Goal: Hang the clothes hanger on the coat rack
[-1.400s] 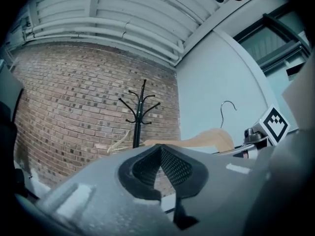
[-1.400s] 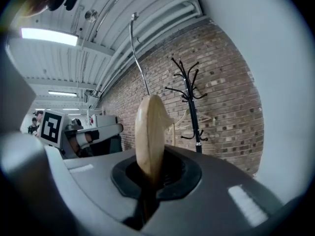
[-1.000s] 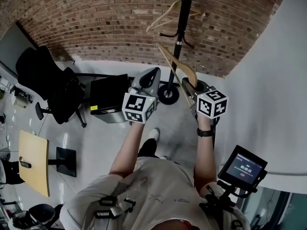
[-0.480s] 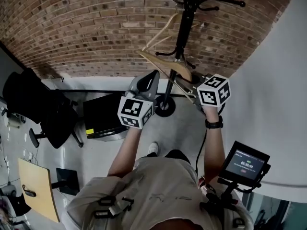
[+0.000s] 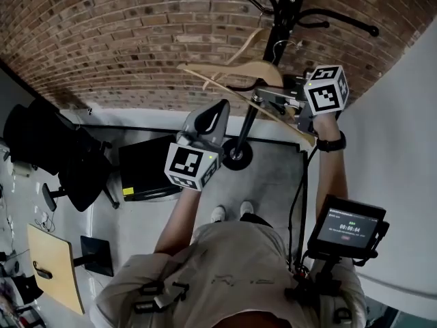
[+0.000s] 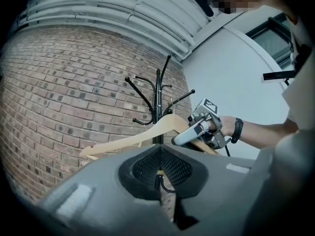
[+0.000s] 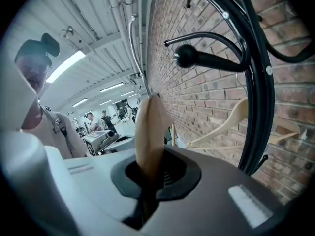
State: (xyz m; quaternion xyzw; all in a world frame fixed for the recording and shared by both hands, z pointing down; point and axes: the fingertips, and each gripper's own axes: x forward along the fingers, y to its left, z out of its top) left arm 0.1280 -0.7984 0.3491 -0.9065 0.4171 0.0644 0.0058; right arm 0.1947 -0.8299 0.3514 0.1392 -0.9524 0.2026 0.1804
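A black coat rack (image 5: 283, 19) stands against the brick wall, its round base (image 5: 237, 157) on the floor. My right gripper (image 5: 265, 96) is shut on a pale wooden hanger (image 5: 235, 70), held up close to the rack's pole, just left of it. In the right gripper view the hanger's wood (image 7: 150, 127) rises from between the jaws, with the pole (image 7: 256, 97) and a knobbed arm (image 7: 187, 56) close by. A second wooden hanger (image 5: 249, 41) hangs on the rack. My left gripper (image 5: 217, 109) is lower, shut and holding nothing, pointing at the rack (image 6: 157, 95).
A black office chair (image 5: 48, 149) and a black box (image 5: 147, 164) stand on the floor at left. A wooden-topped stand (image 5: 51, 268) is nearer left. A white wall (image 5: 403, 149) closes the right side. A small screen (image 5: 348, 227) sits at my right hip.
Both hands have moved toward the rack. The right gripper has risen with the hanger, which now lies more level beside the pole, up among the rack's arms.
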